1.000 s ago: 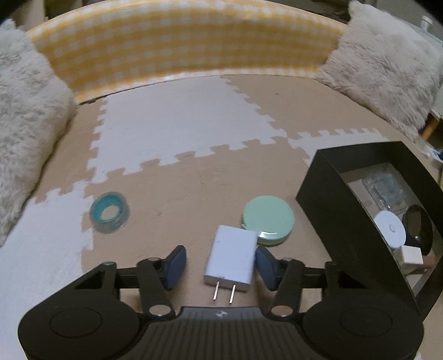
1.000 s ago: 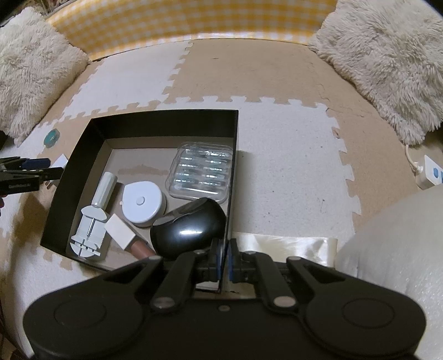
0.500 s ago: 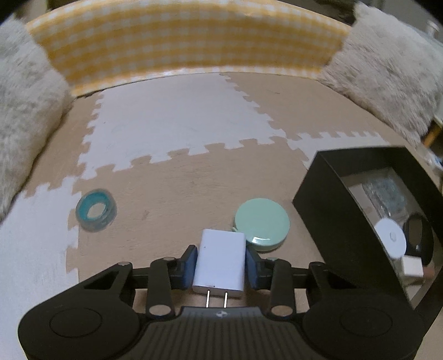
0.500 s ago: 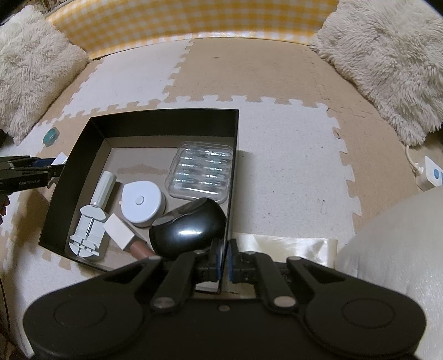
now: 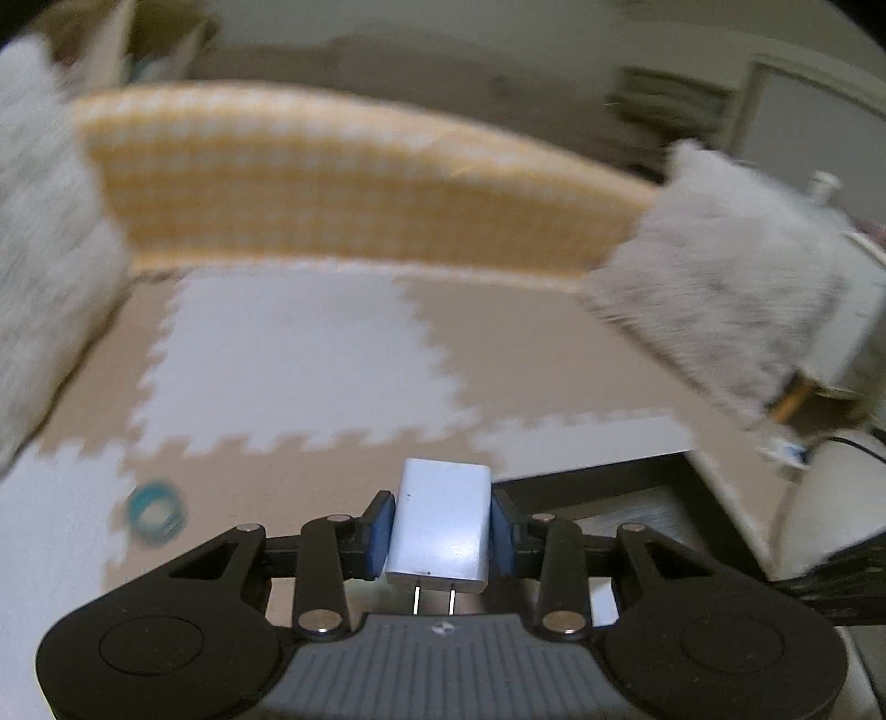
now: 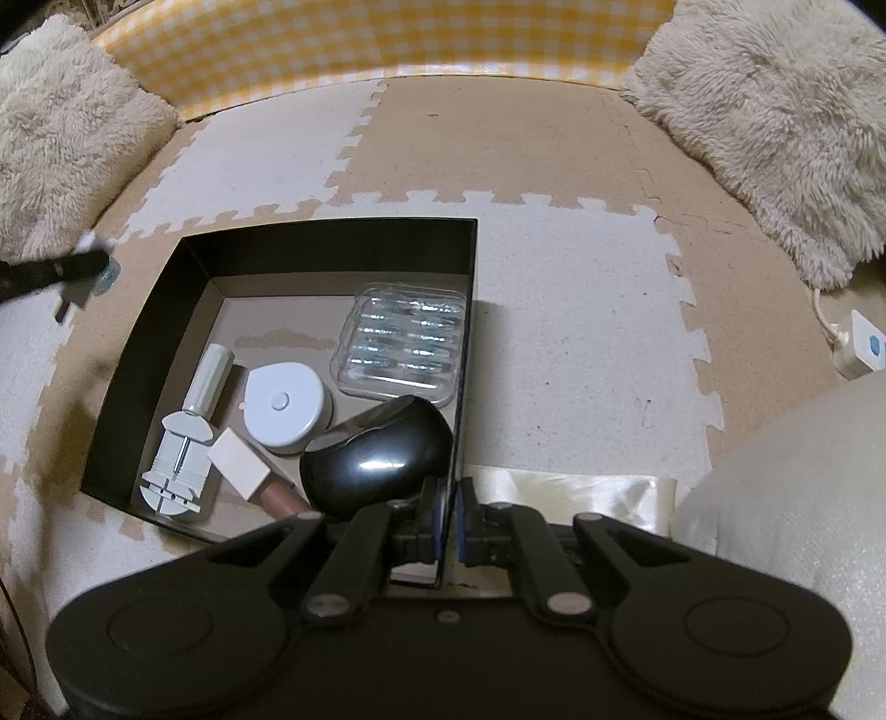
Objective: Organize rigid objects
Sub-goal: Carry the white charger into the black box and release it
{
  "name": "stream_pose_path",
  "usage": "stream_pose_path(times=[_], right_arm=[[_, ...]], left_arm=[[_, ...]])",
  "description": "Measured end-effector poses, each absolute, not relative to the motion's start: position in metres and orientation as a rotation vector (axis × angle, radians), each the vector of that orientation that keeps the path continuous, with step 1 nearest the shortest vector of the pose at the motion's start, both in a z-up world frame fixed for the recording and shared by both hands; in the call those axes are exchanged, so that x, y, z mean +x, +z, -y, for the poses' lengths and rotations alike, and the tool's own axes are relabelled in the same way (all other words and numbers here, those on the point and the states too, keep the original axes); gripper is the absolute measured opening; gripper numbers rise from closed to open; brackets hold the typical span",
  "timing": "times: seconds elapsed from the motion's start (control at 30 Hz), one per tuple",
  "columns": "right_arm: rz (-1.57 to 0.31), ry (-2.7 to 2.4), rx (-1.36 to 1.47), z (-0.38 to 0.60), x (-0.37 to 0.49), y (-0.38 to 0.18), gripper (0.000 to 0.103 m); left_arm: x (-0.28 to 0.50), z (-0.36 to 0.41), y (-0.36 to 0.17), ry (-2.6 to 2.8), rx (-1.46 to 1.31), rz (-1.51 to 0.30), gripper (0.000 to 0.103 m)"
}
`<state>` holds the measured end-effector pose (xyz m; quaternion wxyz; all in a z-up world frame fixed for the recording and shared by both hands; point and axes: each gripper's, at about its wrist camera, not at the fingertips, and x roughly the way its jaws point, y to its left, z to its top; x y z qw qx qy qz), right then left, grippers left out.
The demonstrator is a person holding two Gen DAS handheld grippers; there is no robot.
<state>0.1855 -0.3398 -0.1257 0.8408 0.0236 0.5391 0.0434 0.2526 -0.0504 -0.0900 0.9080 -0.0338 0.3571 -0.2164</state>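
My left gripper is shut on a white plug charger, prongs toward the camera, held above the mat left of the black box. In the right wrist view it shows blurred at the far left. My right gripper is shut on the near right wall of the black box. The box holds a black mouse, a round white tape measure, a clear blister pack, a white watch tool and a white-capped tube.
A teal tape roll lies on the foam mat to the left. Fluffy cushions and a yellow checked bolster ring the mat. A white power strip lies at the right, and shiny ribbon beside the box.
My left gripper closed on the white charger and lifted it off the mat, tilting upward; the green round tin dropped out of view. The right gripper stayed clamped on the box wall.
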Motion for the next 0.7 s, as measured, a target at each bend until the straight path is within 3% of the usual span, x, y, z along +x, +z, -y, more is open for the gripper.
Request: stream_pose_path(times=[0.4,0.7], right_arm=[[-1.138,0.097,0.049,0.341,0.185,-0.125,0.006],[-1.137,0.099,0.048,0.342,0.186,-0.125,0.006]], left_arm=[[0.253,0.159,-0.107,-0.622,0.055,-0.803,0.038],[0.277,0.178,-0.141,-0.557,0.062,-0.960,0.038]])
